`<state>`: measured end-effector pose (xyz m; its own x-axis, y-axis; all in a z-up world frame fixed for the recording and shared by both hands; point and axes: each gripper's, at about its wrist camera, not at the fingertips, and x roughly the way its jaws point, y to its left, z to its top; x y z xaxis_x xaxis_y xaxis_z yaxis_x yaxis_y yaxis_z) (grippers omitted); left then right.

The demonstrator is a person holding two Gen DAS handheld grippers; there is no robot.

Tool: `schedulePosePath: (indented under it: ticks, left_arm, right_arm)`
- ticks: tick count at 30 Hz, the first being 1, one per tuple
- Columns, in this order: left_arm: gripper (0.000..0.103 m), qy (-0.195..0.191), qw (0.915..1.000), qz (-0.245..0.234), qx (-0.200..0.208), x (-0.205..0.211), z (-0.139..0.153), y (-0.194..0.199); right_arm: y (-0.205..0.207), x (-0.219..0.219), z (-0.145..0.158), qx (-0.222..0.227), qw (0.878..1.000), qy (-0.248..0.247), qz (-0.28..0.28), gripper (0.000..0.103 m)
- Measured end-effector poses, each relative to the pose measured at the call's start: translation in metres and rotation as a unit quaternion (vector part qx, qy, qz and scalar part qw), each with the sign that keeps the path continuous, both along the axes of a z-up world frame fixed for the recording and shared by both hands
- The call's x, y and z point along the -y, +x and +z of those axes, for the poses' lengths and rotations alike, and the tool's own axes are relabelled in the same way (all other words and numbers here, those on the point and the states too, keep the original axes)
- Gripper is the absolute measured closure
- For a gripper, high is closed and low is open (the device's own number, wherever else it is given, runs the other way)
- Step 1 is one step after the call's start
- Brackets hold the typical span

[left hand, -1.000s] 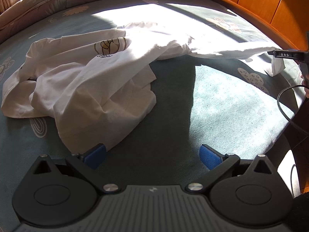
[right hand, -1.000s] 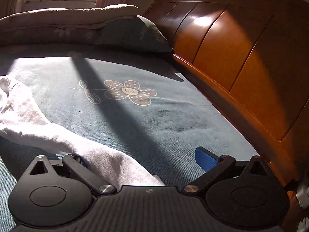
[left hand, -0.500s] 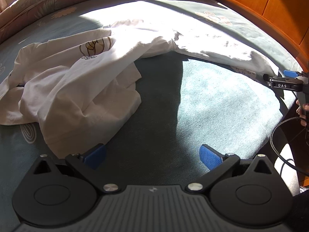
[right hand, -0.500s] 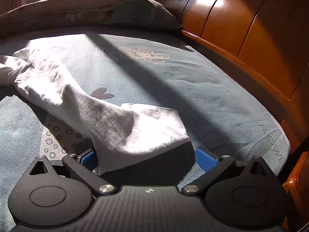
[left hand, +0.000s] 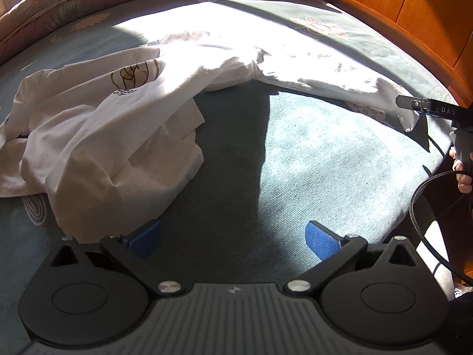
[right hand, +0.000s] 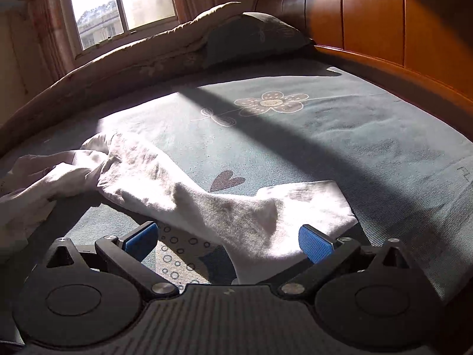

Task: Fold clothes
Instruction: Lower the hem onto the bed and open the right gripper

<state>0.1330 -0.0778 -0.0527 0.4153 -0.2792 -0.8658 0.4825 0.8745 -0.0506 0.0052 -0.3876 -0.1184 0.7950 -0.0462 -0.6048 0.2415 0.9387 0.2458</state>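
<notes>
On the bed, covered in a blue-grey sheet with flower prints, I see the white shirt lying crumpled in a heap toward the left side, its printed emblem facing up near the top of the pile. One long part of the shirt stretches to the right across the sunlit patch, reaching the bed's near right edge. My left claw hovers low over bare sheet with its blue pads spread wide and nothing between them; the lower hem of the heap lies just beside its left pad. My right claw is also spread apart, and the stretched end of the shirt lies between its pads, draped over the sheet without being pinched. From the left wrist view I can see that right claw at the far right, at the shirt's tip, with a hand on its grip and a black cable looping below. Beyond the bed stands an orange wooden headboard, a dark pillow against it, a rolled quilt along the far side, and a window behind
</notes>
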Motion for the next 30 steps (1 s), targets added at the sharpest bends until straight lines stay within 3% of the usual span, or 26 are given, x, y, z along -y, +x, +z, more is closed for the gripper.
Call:
schedulePosePath:
  ticks: [3,12,17,21,25,30]
  left_arm:
    - [0.001,-0.015,0.9998,0.003,-0.011,-0.004,-0.005,0.002]
    - [0.001,-0.099,0.9914,0.036,-0.078,-0.022,-0.034,0.020]
    - [0.001,-0.125,0.9881,0.038,-0.081,-0.029,-0.036,0.023]
    - [0.001,-0.143,0.9851,0.036,-0.089,-0.034,-0.036,0.026]
    - [0.001,-0.173,0.9783,0.049,-0.102,-0.043,-0.038,0.031]
    - [0.001,-0.192,0.9750,0.041,-0.104,-0.048,-0.040,0.032]
  right_arm:
    - [0.013,-0.002,-0.014,-0.021,1.000,0.023,-0.001,0.000]
    - [0.016,-0.012,-0.028,-0.015,1.000,-0.004,-0.017,0.000]
    - [0.023,-0.009,-0.015,-0.055,0.998,0.017,-0.010,0.000]
    - [0.026,-0.013,0.016,0.003,0.999,0.046,0.021,0.000]
    - [0.073,-0.017,0.035,0.043,0.996,0.052,0.058,0.000]
    - [0.157,-0.024,0.020,0.007,0.991,0.092,0.094,0.000]
